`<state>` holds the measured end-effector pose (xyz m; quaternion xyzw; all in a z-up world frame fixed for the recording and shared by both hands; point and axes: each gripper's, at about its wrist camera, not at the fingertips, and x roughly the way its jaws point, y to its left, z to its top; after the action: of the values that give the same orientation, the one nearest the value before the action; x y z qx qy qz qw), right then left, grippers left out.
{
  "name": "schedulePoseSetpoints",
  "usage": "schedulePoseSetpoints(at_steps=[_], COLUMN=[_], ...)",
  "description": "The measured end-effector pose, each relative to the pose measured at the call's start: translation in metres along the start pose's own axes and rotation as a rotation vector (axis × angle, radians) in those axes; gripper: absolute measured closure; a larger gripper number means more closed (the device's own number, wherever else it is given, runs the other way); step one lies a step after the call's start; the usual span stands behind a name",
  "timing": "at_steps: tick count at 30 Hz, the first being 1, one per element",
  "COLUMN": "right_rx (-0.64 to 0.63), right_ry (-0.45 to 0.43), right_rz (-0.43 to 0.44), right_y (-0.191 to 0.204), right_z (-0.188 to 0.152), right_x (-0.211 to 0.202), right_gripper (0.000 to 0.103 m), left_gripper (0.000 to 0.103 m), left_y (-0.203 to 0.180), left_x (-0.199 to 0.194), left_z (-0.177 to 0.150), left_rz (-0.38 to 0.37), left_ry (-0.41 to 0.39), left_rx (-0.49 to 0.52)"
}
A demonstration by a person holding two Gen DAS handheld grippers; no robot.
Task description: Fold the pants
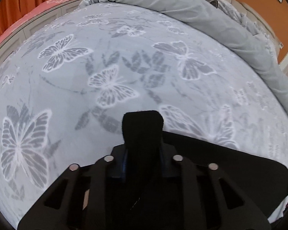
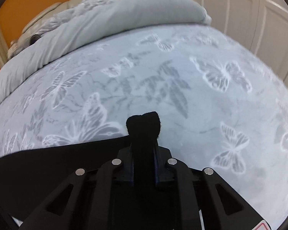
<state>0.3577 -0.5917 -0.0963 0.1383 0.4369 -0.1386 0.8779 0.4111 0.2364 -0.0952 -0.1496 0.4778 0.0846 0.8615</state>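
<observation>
The left tongs (image 1: 142, 122) are clamped on a bunched bit of the black pants (image 1: 230, 164); cloth pokes out past the tips and hides the fingers. The right tongs (image 2: 144, 124) are pinched on another bunch of the same garment in the same way. Neither pair shows a gap.

From the left tongs, a taut black edge of the pants runs off to the right and down toward the camera's lower corner. From the right tongs, the matching edge runs off to the left and down (image 2: 48, 157). So the cloth spans between the two grips, its long axis lying side to side across the person, each hand on one end. Both grips look lifted off the bed (image 1: 67, 88), with the rest of the pants hanging below, out of view of the cameras. How much trails on the bed cannot be told.

Beyond the tongs lies the butterfly-patterned bed cover, bare ahead of both grips, and past it a rolled grey duvet (image 1: 182, 5) along the far edge.

The coming move likely turns on that span: carrying both ends forward together should lay the edge down straight across the open cover. Neither hand is nearer; they look level.
</observation>
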Motion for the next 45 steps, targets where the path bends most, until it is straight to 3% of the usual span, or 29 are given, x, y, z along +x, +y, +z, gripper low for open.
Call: schedulePoseSetpoints(at_steps=[8, 13, 20, 23, 25, 26, 27, 30, 31, 35, 39, 45], right_rx=[-0.028, -0.093, -0.216, -0.257, -0.264, -0.270, -0.268, -0.211, -0.187, -0.083, -0.036, -0.036], right_ry=[-0.132, -0.225, -0.289, -0.244, -0.198, -0.171, -0.145, -0.048, -0.044, -0.095, -0.144, -0.153], right_rz=[0.094, 0.173, 0.204, 0.185, 0.165, 0.149, 0.135, 0.092, 0.095, 0.086, 0.122, 0.223], right_y=[-0.001, -0.005, -0.030, -0.047, -0.057, -0.062, -0.068, -0.092, -0.097, -0.112, -0.103, -0.056], right_z=[0.002, -0.020, -0.090, -0.134, -0.163, -0.177, -0.192, -0.234, -0.240, -0.262, -0.273, -0.287], right_x=[-0.075, -0.143, -0.230, -0.240, -0.235, -0.230, -0.224, -0.205, -0.205, -0.235, -0.261, -0.276], right_gripper=[0.092, 0.092, 0.092, 0.091, 0.090, 0.090, 0.087, 0.072, 0.067, 0.056, 0.053, 0.050], left_gripper=[0.086, 0.086, 0.085, 0.083, 0.077, 0.069, 0.051, 0.030, 0.027, 0.008, 0.005, 0.005], left_y=[0.004, 0.009, 0.042, 0.064, 0.083, 0.091, 0.102, 0.130, 0.139, 0.181, 0.181, 0.158], left_x=[-0.075, -0.146, -0.208, -0.210, -0.196, -0.191, -0.183, -0.173, -0.176, -0.203, -0.197, -0.154], left_z=[0.007, -0.012, -0.076, -0.114, -0.141, -0.152, -0.165, -0.196, -0.203, -0.231, -0.243, -0.255], left_rz=[-0.127, -0.209, -0.226, -0.204, -0.198, -0.200, -0.190, -0.187, -0.205, -0.419, -0.632, -0.721], left_ry=[-0.087, -0.149, -0.179, -0.157, -0.112, -0.099, -0.092, -0.074, -0.080, -0.119, -0.033, 0.131], left_rx=[0.003, 0.064, 0.142, 0.162, 0.139, 0.127, 0.104, 0.021, -0.020, -0.321, -0.528, -0.767])
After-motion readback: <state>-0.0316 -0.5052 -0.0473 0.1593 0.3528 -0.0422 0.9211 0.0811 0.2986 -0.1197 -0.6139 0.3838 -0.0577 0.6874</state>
